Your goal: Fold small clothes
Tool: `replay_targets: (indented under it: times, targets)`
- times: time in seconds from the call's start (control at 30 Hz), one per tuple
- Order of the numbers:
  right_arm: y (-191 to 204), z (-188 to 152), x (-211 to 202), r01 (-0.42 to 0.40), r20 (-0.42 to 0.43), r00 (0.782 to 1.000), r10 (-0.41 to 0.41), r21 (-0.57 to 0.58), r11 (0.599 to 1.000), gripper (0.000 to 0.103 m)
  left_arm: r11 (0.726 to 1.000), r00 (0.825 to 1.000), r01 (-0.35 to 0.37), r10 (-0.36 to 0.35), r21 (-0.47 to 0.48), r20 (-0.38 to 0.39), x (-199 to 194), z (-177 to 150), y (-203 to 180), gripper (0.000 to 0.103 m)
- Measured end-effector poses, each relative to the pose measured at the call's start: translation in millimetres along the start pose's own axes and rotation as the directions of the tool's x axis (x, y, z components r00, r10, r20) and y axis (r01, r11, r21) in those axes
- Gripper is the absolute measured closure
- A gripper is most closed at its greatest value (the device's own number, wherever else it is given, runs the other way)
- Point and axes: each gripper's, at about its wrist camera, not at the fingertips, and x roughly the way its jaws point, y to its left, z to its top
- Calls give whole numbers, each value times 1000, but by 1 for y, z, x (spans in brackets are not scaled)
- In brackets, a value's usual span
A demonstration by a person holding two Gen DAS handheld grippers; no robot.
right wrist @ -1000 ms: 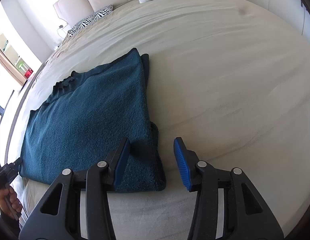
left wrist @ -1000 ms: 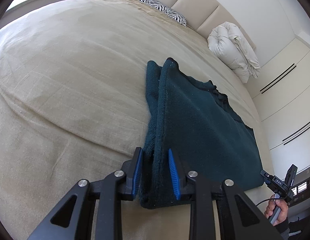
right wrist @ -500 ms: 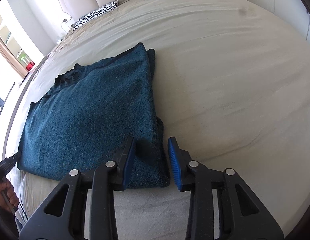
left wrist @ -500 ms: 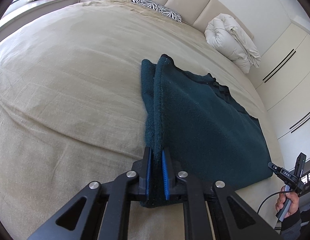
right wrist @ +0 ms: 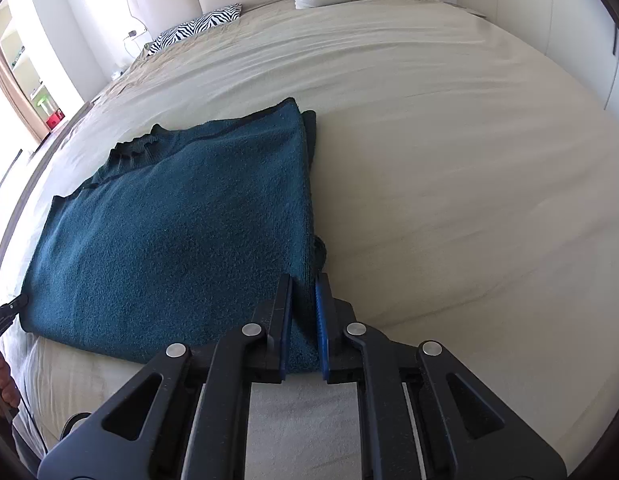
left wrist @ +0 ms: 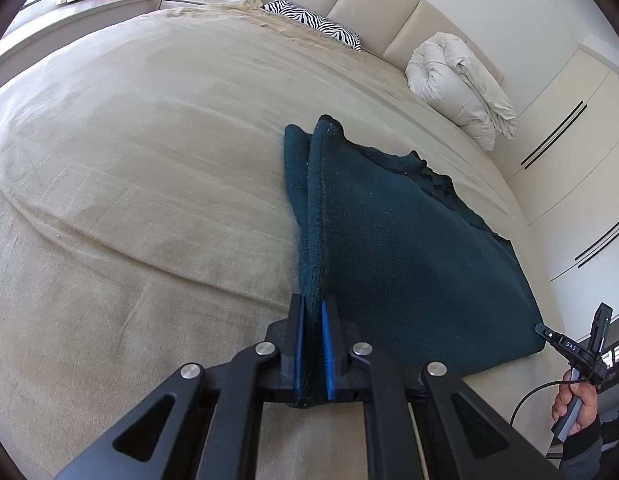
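Garment: the teal knit top (left wrist: 409,248) lies flat on the bed (left wrist: 149,160) near its front edge.
Your left claw (left wrist: 312,316): pinching the top's near left corner.
Your right claw (right wrist: 303,300): closing, its pads pressing the near right corner.

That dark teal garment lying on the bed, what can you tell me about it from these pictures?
The teal garment looks like a thick, fuzzy knit, perhaps a sweater, with a ribbed darker edge at its far side. It lies flat and already doubled on the beige bedcover. The left gripper is shut on its near left corner, and the right gripper is closing on its near right corner, cloth between its pads. Both pinched edges are bunched into a ridge.
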Motion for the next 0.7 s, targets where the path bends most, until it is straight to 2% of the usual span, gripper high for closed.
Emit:
replay_targets:
  times: [0.7]
  targets:
    - [-11, -19, -10, -57, -27, 998, 59, 81, 995, 96, 999, 1000, 3, -4, -35, -23, 3, -7, 17, 96]
